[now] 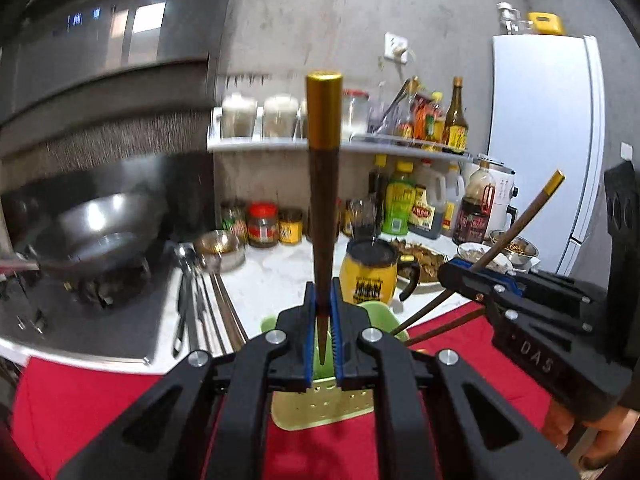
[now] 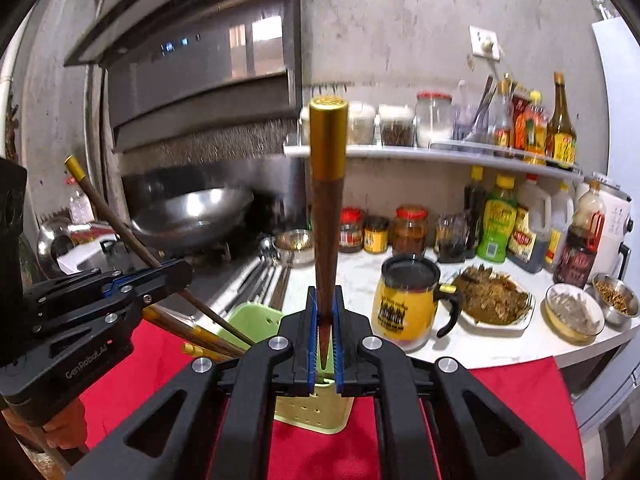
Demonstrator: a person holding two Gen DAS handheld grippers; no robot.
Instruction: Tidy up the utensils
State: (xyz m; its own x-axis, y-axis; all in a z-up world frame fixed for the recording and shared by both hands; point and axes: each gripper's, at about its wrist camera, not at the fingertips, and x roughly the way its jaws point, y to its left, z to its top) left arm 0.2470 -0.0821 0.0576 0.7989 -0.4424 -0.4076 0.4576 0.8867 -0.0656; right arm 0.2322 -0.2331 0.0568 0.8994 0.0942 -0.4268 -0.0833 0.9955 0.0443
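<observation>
My left gripper (image 1: 323,292) is shut on a brown chopstick with a gold cap (image 1: 324,140), which stands upright between the blue pads. My right gripper (image 2: 325,296) is shut on a matching chopstick (image 2: 328,152), also upright. Each gripper shows in the other's view: the right one (image 1: 454,270) at the right, the left one (image 2: 182,270) at the left, both with slanted chopsticks. Below both sits a green perforated utensil holder (image 1: 320,404) (image 2: 256,316) on a red cloth (image 2: 132,364). More gold-capped chopsticks (image 2: 188,332) lean at the holder's left side.
A steel wok (image 2: 192,216) sits on the stove at the left, with metal spoons and utensils (image 1: 188,280) on the counter beside it. A yellow mug (image 2: 404,304), a plate of food (image 2: 492,300), small bowls, jars and sauce bottles crowd the counter behind. A white fridge (image 1: 548,140) stands at the right.
</observation>
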